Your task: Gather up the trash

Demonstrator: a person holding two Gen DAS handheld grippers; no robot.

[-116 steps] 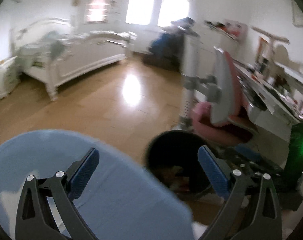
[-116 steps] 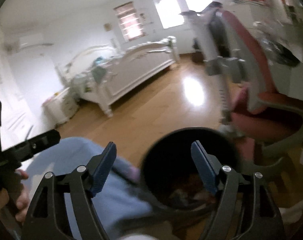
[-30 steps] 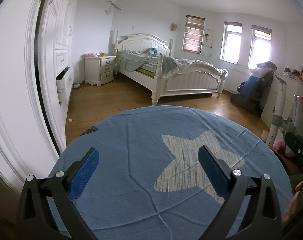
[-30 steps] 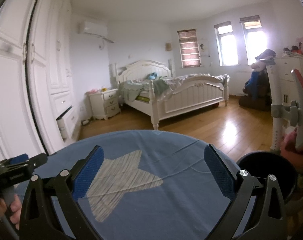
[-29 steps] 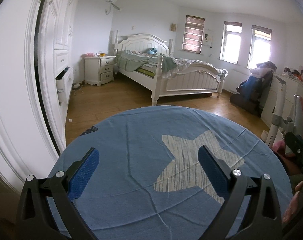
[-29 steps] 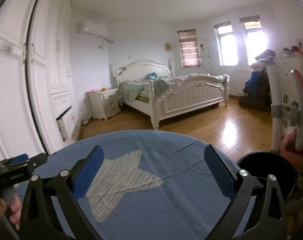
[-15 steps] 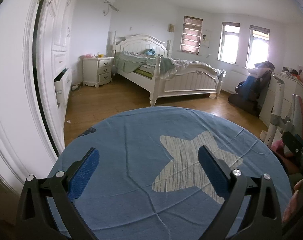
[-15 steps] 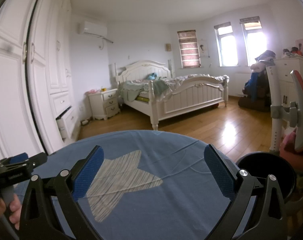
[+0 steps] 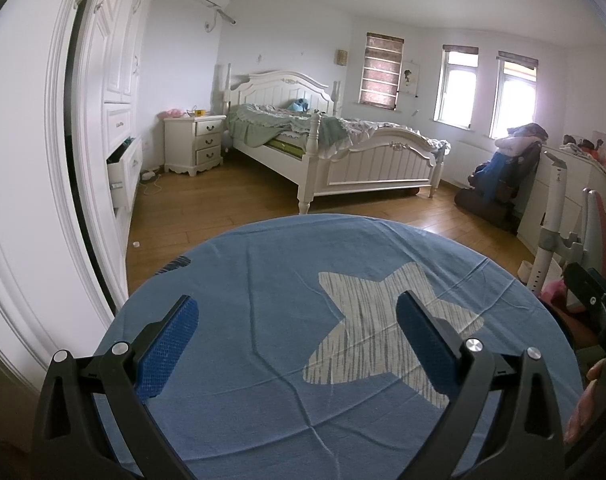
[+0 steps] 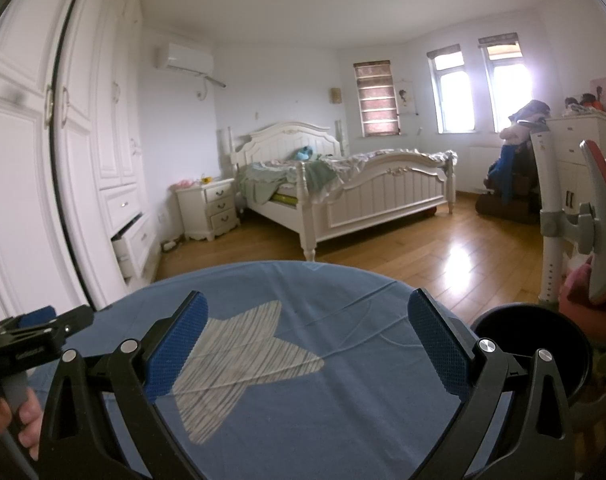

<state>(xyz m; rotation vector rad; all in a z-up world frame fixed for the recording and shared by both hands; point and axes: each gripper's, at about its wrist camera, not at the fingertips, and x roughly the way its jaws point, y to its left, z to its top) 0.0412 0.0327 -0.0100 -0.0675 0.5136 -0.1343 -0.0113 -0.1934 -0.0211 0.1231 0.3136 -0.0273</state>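
My left gripper (image 9: 297, 328) is open and empty, held above a round table with a blue cloth (image 9: 263, 280) that has a grey striped star (image 9: 383, 320). My right gripper (image 10: 307, 332) is open and empty over the same cloth (image 10: 343, 400). A black trash bin (image 10: 543, 344) stands off the table's right edge, just beyond my right gripper's right finger. Its inside is dark. I see no loose trash on the cloth. The left gripper's body also shows at the left edge of the right wrist view (image 10: 35, 336).
A white bed (image 9: 343, 152), a nightstand (image 9: 193, 144) and a white wardrobe with an open drawer (image 9: 121, 176) stand across the wooden floor (image 10: 443, 256). A red and grey chair (image 10: 595, 220) and a white desk stand at the right.
Both grippers have swung up from the bin to face the room over the last seconds. In the last second both views drift only slightly; both grippers stay open.
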